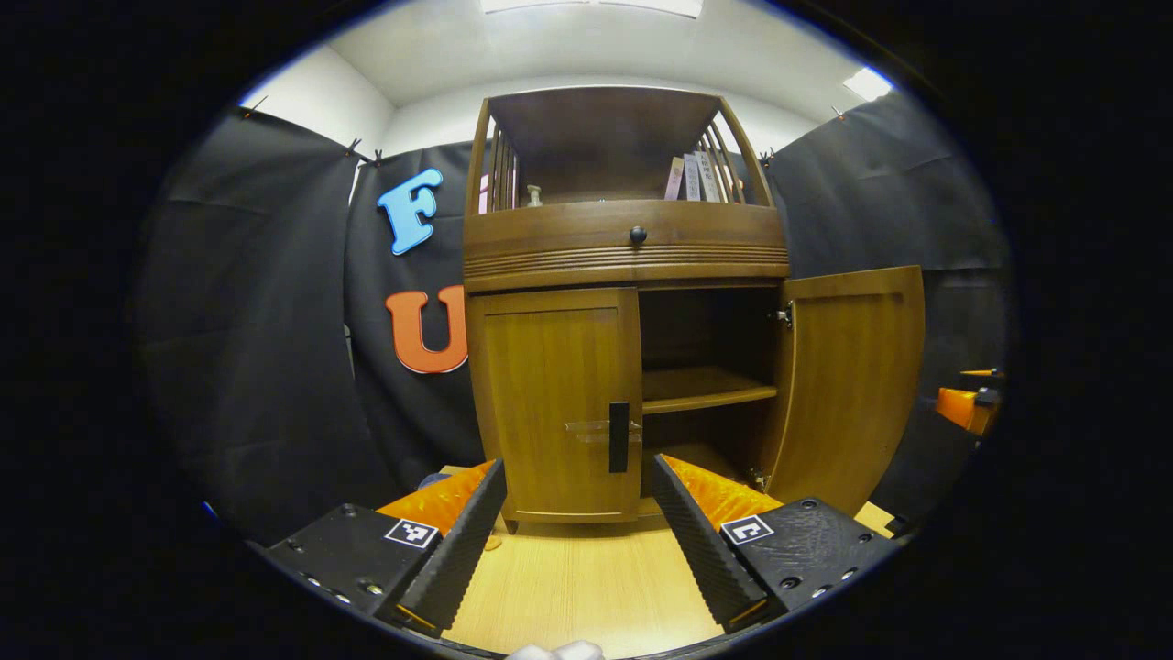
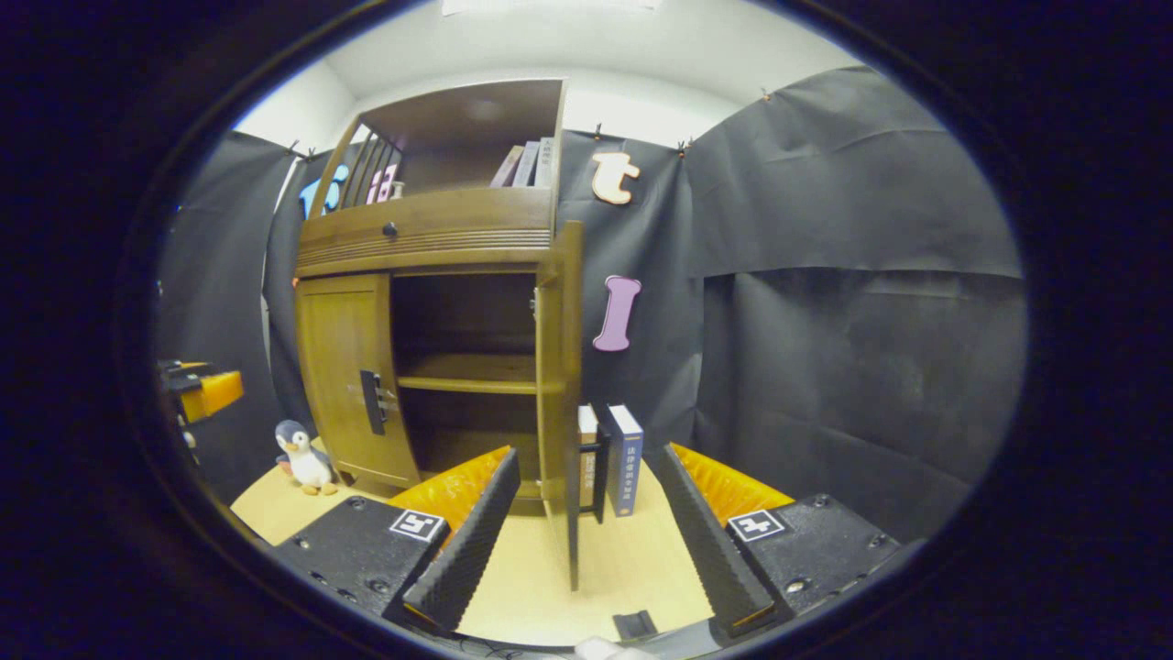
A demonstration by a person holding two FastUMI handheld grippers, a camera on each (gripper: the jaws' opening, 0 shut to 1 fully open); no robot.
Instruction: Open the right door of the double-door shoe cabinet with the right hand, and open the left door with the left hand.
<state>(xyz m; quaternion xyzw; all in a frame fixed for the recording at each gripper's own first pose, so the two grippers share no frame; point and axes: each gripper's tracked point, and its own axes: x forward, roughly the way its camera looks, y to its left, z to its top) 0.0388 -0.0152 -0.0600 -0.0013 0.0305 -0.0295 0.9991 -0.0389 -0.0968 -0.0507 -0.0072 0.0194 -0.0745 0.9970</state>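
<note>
The wooden shoe cabinet (image 1: 623,247) stands straight ahead. Its left door (image 1: 550,403) is closed, with a dark vertical handle (image 1: 619,436) at its inner edge. The right door (image 1: 852,385) is swung wide open, showing an inner shelf (image 1: 706,390). My left gripper (image 1: 577,532) is open a short way in front of the left door handle, touching nothing. In the right gripper view the open right door (image 2: 561,394) is seen edge-on, its handle (image 2: 597,477) on the far side. My right gripper (image 2: 586,522) is open with the door's edge in line between its fingers, untouched.
A penguin toy (image 2: 302,458) sits on the light wooden floor (image 2: 632,550) left of the cabinet. Two upright books (image 2: 623,458) stand behind the open door. Books line the top shelf (image 1: 692,179). Black cloth walls close in on both sides.
</note>
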